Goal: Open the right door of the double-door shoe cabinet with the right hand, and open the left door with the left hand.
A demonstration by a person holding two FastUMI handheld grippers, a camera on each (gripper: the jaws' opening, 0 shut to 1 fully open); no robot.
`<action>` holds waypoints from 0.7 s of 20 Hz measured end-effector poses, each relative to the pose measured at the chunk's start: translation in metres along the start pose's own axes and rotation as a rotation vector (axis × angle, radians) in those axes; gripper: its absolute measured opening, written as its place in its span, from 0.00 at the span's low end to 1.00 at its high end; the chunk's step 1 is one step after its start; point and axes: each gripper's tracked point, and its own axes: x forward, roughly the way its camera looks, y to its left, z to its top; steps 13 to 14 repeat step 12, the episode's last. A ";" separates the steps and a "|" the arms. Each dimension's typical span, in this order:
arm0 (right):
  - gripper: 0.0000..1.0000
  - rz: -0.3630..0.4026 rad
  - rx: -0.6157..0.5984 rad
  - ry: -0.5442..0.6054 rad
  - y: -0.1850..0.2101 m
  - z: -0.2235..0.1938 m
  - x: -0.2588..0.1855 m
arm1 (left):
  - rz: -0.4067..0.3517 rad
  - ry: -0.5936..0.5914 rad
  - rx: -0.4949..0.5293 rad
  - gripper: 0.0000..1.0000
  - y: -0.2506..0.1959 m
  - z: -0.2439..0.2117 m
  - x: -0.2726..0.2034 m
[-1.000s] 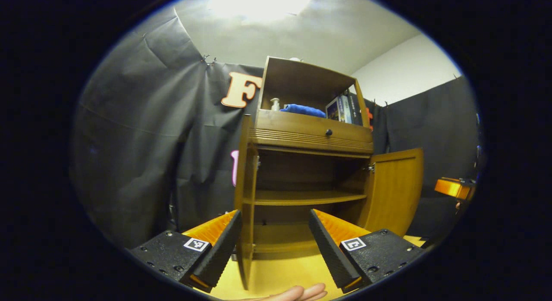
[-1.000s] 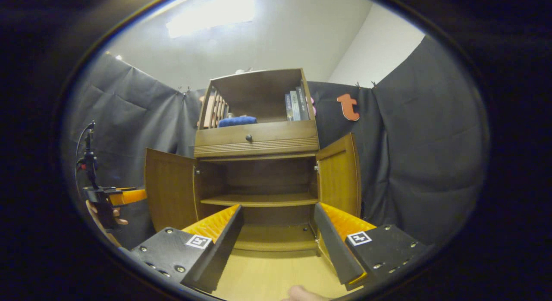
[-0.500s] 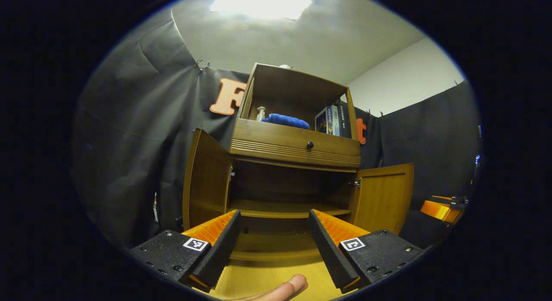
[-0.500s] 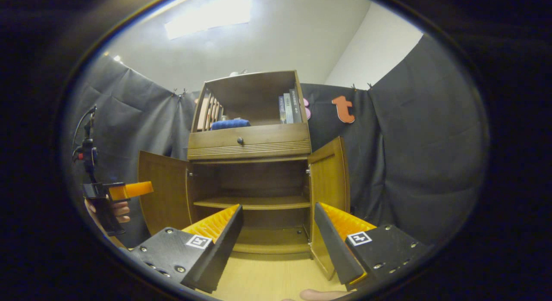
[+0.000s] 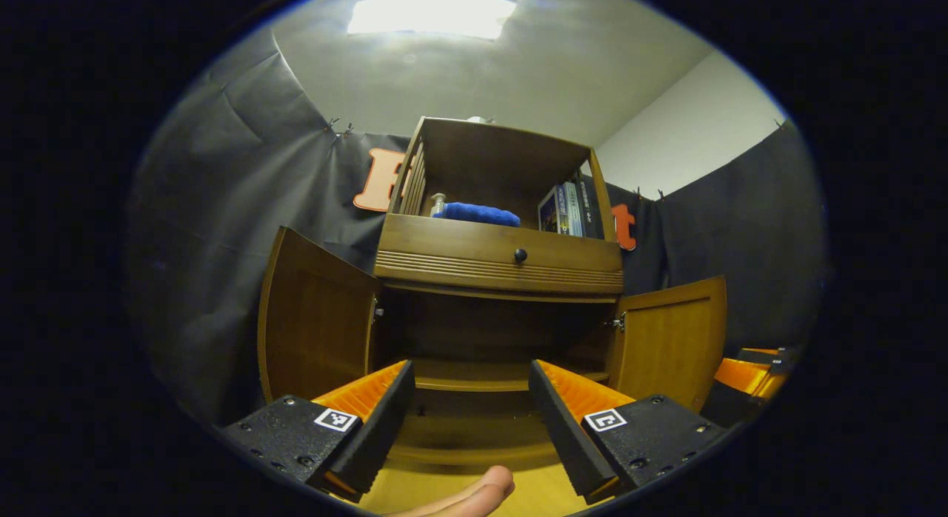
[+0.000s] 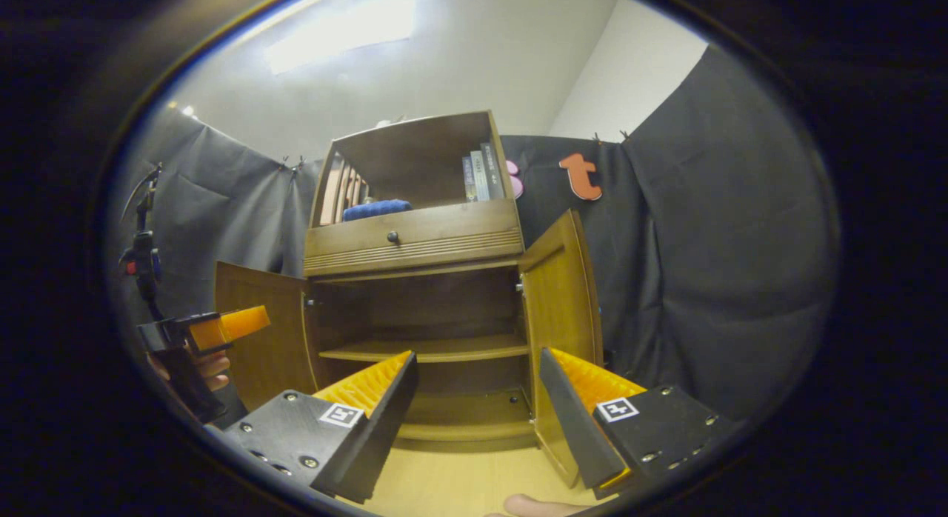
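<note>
Shoe cabinet (image 5: 498, 261) sits dead ahead at 12 o'clock, left door (image 5: 315, 317) and right door (image 6: 559, 295) both swung wide. Left claw (image 5: 468, 398) and right claw (image 6: 478, 398) are spread, empty, short of the doors.

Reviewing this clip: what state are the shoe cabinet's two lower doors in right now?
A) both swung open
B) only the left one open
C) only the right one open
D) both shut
A: the left door and the right door both stand swung out from the shoe cabinet, baring its inner shelf.
</note>
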 end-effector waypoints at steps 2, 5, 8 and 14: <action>0.98 -0.011 -0.008 0.015 -0.001 -0.010 0.015 | 0.008 0.029 0.038 0.95 -0.008 -0.019 0.012; 0.98 -0.008 -0.038 0.038 0.004 -0.027 0.035 | 0.000 0.093 0.060 0.95 -0.019 -0.054 0.037; 0.98 -0.005 -0.103 0.074 0.009 -0.053 0.053 | -0.005 0.142 0.066 0.96 -0.033 -0.089 0.049; 0.98 -0.033 -0.201 0.117 0.010 -0.083 0.071 | 0.022 0.198 0.079 0.94 -0.033 -0.123 0.070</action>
